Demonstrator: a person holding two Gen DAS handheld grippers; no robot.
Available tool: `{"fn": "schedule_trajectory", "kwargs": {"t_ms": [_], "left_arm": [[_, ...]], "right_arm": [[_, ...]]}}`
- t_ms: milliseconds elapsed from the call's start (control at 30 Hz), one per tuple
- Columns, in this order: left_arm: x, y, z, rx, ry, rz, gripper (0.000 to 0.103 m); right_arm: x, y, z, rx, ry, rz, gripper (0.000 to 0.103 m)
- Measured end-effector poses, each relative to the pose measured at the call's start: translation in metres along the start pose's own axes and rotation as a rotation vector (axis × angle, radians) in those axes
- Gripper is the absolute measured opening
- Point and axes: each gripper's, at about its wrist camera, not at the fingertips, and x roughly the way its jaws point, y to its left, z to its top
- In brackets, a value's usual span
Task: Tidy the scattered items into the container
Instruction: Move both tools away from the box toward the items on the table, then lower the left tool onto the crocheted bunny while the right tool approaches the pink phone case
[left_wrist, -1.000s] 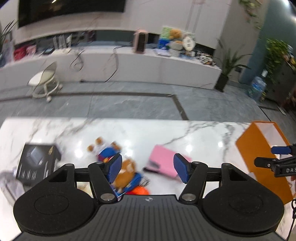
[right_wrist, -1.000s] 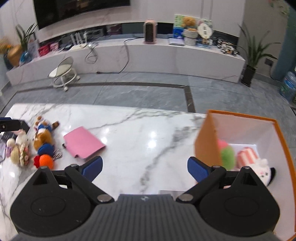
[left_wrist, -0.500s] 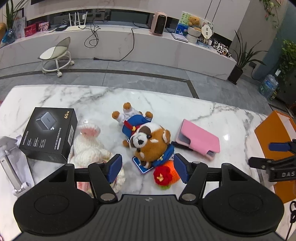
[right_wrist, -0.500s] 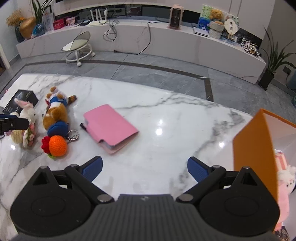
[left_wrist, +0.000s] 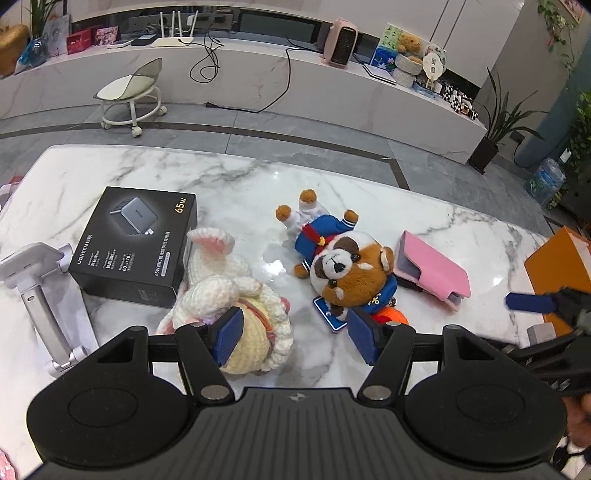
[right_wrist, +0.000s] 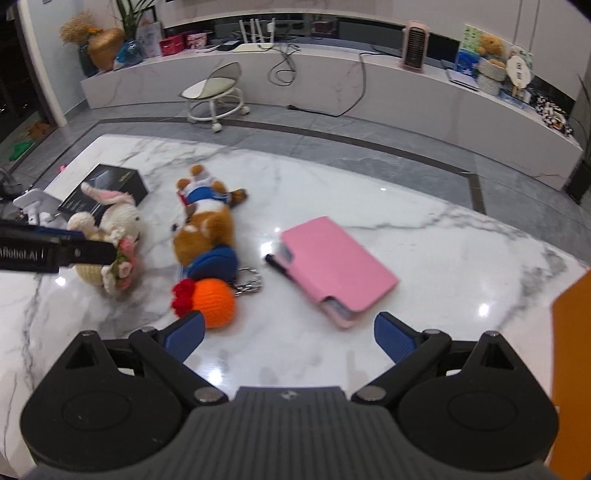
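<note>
While I look down at the marble table (left_wrist: 236, 184), the orange container (left_wrist: 554, 266) stands at its right edge. Left of it lie the black box (left_wrist: 136, 240), the pink wallet (right_wrist: 332, 266), the crochet rabbit (left_wrist: 229, 295) and the plush dog (left_wrist: 343, 266). My left gripper (left_wrist: 295, 338) and right gripper (right_wrist: 288, 336) both have jaws apart, holding nothing.

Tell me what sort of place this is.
Probably a home living room or a showroom set up like one: a marble table strewn with plush toys, a long low media bench holding a router and a heater, and potted plants.
</note>
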Motion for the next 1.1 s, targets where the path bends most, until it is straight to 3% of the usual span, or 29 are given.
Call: {"fn": "schedule_trajectory", "kwargs": {"t_ms": [367, 533, 767, 1100], "left_arm": [[-0.010, -0.003, 0.002, 0.012, -0.018, -0.016, 0.073], [-0.008, 0.001, 0.000, 0.007, -0.007, -0.013, 0.073], [0.000, 0.001, -0.004, 0.018, 0.015, -0.008, 0.075], [0.001, -0.005, -0.007, 0.030, 0.017, -0.008, 0.079]], "right_arm": [[0.029, 0.014, -0.003, -0.031, 0.004, -0.040, 0.098], [0.041, 0.021, -0.006, -0.042, 0.016, -0.047, 0.085], [0.053, 0.025, -0.011, -0.065, 0.038, -0.045, 0.077], [0.061, 0.025, -0.015, -0.068, 0.060, -0.044, 0.054]]}}
